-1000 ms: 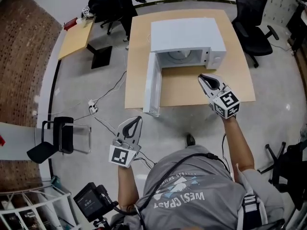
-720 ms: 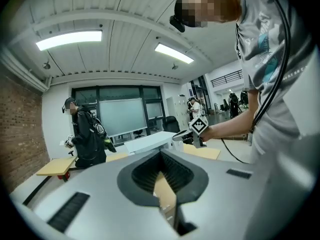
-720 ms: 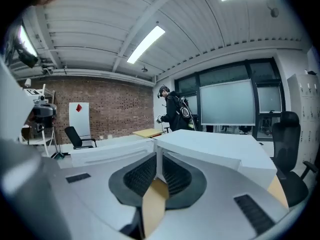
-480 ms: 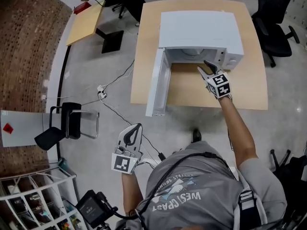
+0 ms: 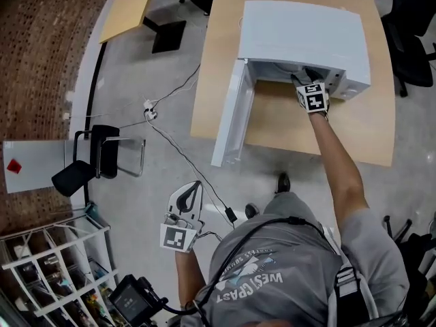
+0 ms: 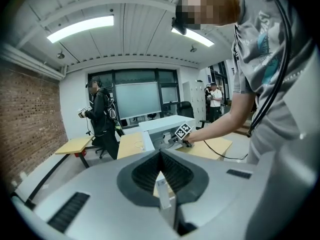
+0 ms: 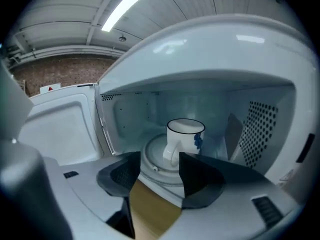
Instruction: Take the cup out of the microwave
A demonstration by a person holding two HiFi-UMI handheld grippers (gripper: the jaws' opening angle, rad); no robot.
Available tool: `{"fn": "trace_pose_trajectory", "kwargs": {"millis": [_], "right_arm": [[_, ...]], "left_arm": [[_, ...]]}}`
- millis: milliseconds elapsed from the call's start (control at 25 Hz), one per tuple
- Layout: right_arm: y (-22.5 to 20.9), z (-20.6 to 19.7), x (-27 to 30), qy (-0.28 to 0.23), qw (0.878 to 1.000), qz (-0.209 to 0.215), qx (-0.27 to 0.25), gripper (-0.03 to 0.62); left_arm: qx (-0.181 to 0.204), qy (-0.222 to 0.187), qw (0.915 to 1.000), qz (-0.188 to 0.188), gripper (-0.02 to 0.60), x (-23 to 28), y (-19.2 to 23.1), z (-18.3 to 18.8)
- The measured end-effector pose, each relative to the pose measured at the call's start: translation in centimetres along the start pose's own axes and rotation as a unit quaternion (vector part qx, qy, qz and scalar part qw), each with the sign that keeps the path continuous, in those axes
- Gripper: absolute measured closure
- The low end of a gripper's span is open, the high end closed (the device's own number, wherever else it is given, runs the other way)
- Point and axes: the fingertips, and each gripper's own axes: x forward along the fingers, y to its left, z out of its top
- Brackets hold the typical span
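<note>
A white cup point(image 7: 184, 136) with a dark rim and a blue mark stands on the glass turntable inside the open white microwave point(image 5: 303, 29). Its handle faces my right gripper point(image 7: 159, 166). That gripper's jaws are opening just at the oven's mouth, with nothing between them and the cup a little beyond the tips. In the head view the right gripper point(image 5: 308, 79) reaches into the opening. My left gripper point(image 5: 193, 188) hangs low by the person's side, far from the table. Its jaws are shut and empty in the left gripper view point(image 6: 160, 155).
The microwave door point(image 5: 230, 121) swings out to the left over the wooden table point(image 5: 218, 60). Cables point(image 5: 170, 114) trail across the floor. A black chair point(image 5: 88, 169) and a shelf point(image 5: 54, 271) stand at the left. Another person point(image 6: 100, 114) stands far back.
My right gripper travelled forward from over the table's front to the microwave's mouth, and its jaws went from shut to open. The left gripper dropped slightly at the person's side.
</note>
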Motion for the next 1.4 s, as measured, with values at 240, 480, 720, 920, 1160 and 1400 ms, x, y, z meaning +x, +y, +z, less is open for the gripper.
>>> {"fn": "trace_pose_trajectory", "kwargs": {"millis": [240,480,720,920,1160,1400], "right_arm": [[-0.5,0.4,3.8,0.013,1.000,-0.011,-0.026,0.373],[-1.1,-0.3,5.1,0.030,0.998,-0.041,-0.022,0.419],[-2.0,0.5,4.6,0.012,0.998,-0.063,-0.008,0.522],[-1.5,-0.4,3.5,0.013,0.998,-0.061,-0.022,0.525],[-0.4,-1.7,1.0,-0.009,0.998,-0.042,-0.043,0.525],[1.1,-1.2,-0.7,-0.037,0.996,-0.008,-0.081,0.526]], "left_arm": [[-0.008,0.020,0.9997,0.013,0.538,0.2,0.8,-1.2],[-0.015,0.027,0.9992,0.025,0.538,-0.5,1.5,-1.9],[-0.018,0.032,0.9991,0.023,0.538,-0.6,1.2,-2.5],[-0.019,0.034,0.9990,0.022,0.538,-0.8,1.3,-2.8],[-0.018,0.025,0.9995,0.009,0.538,-0.4,0.7,-2.6],[-0.017,0.028,0.9995,-0.001,0.538,-0.1,0.3,-2.9]]}}
